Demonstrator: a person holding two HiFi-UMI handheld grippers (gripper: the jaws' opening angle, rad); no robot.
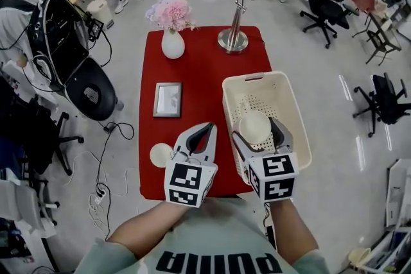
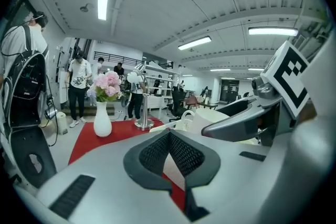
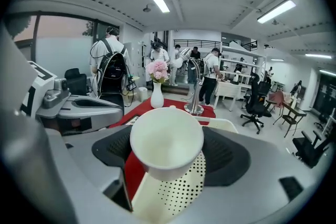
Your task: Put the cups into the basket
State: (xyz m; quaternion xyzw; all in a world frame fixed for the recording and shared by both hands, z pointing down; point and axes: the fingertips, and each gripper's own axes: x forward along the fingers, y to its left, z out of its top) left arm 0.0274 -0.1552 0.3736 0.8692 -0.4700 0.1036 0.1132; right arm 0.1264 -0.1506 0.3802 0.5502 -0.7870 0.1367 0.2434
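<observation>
Over the red table (image 1: 192, 67), the right gripper (image 1: 257, 128) clamps a cup (image 3: 167, 140), probably light and easy to crush, by its sides above the basket (image 1: 290, 106); the left gripper (image 1: 207, 128), closed and empty, has a second cup (image 1: 160, 154) at its 9 o'clock.

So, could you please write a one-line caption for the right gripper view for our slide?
Right gripper holds a white cup over the perforated cream basket, red table beneath.
</observation>
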